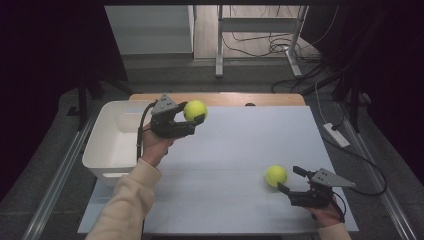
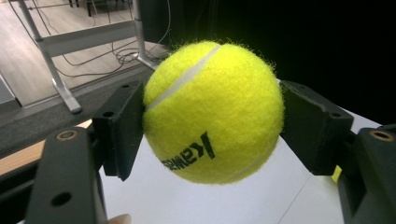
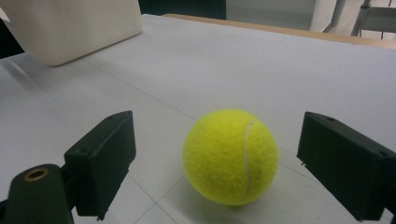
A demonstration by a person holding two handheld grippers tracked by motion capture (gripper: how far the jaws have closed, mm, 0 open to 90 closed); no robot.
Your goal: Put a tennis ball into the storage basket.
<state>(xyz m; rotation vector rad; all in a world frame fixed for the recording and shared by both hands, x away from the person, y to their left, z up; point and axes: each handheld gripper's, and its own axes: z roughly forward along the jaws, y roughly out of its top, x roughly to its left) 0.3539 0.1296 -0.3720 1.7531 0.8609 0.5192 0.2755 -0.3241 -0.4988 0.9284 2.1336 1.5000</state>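
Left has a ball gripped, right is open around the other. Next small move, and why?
Probably carry the left gripper leftward over the white bin before releasing. Its jaws are shut on the held tennis ball, which hangs over the table beside the bin, not above it. The right gripper can wait, open at the second ball.

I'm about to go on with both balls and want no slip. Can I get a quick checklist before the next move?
1. Left gripper clamped on the held tennis ball: ok.
2. Held ball lifted off the table: ok.
3. Right gripper open: ok.
4. Second tennis ball between its jaws, untouched: ok.
5. White bin within reach at the left: ok.
6. Bin's inside free: cannot tell.
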